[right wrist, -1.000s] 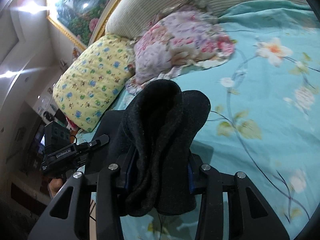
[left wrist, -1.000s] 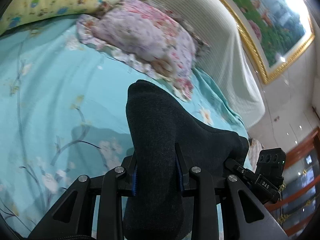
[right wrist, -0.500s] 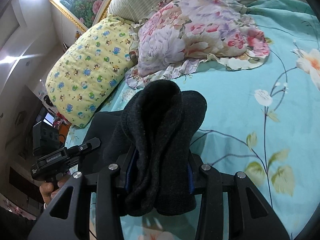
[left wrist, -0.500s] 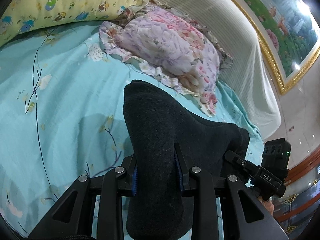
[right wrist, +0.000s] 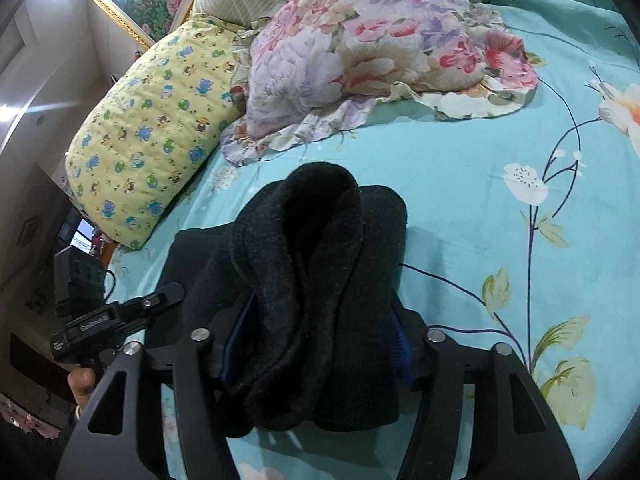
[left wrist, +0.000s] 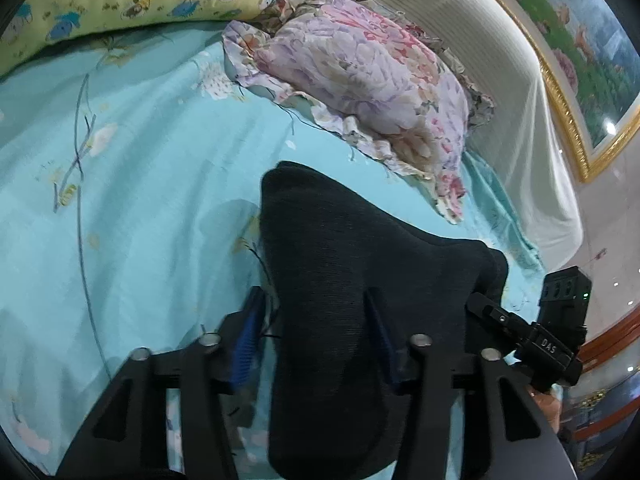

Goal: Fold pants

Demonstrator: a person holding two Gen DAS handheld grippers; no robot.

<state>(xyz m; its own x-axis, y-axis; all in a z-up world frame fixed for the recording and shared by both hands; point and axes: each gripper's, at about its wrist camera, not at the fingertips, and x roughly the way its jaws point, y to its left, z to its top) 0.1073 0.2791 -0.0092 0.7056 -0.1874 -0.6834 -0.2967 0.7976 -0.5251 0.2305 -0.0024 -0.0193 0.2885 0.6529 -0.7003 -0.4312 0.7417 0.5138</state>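
Dark charcoal pants [left wrist: 340, 280] are held up over the turquoise floral bedsheet [left wrist: 140, 208]. My left gripper [left wrist: 316, 336] is shut on a bunched edge of the pants, and the cloth drapes over its fingers. My right gripper [right wrist: 316, 336] is shut on another thick folded bundle of the same pants [right wrist: 320, 264]. The cloth stretches between the two grippers. The right gripper shows at the right edge of the left wrist view [left wrist: 532, 344], and the left gripper shows at the left of the right wrist view [right wrist: 116, 316]. The fingertips are hidden by cloth.
A floral pillow [left wrist: 368, 88] and a yellow cartoon-print pillow [right wrist: 160, 120] lie at the head of the bed. A striped headboard [left wrist: 480, 40] and a gold-framed picture [left wrist: 580, 80] stand behind. The bed's edge drops off at the far right of the left wrist view.
Both grippers have moved forward toward the pillows with the pants still held; the pillows appear larger and nearer.
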